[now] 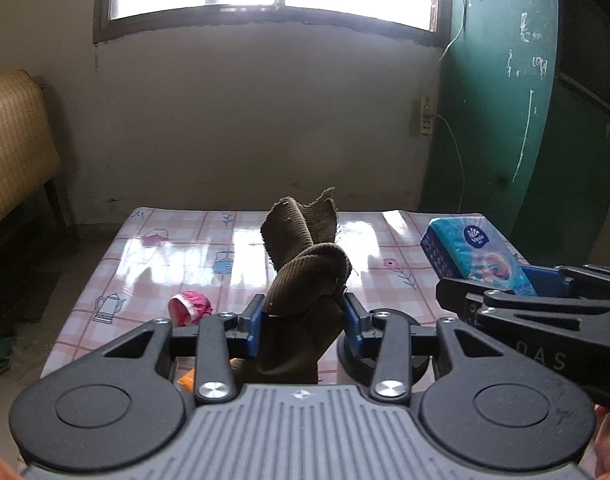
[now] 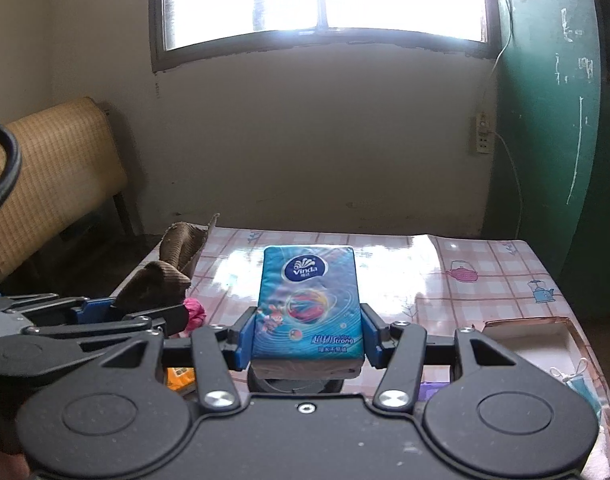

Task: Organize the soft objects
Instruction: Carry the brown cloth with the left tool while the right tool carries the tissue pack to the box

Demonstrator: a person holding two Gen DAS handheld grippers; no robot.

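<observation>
My left gripper (image 1: 303, 320) is clamped on the limp brown cloth (image 1: 305, 280), bunched and flopping above the surface (image 1: 177, 248). My right gripper (image 2: 308, 340) squeezes the light, squashy tissue pack (image 2: 308, 300) by its 2 long sides; I judge both forgiving, though the glossy wrapper may slip.

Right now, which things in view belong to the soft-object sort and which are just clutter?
Job:
- brown cloth, in left gripper
- tissue pack, in right gripper
- pink soft item
- face mask
- open box, perhaps

Lying about:
- orange packet
- black round base
</observation>
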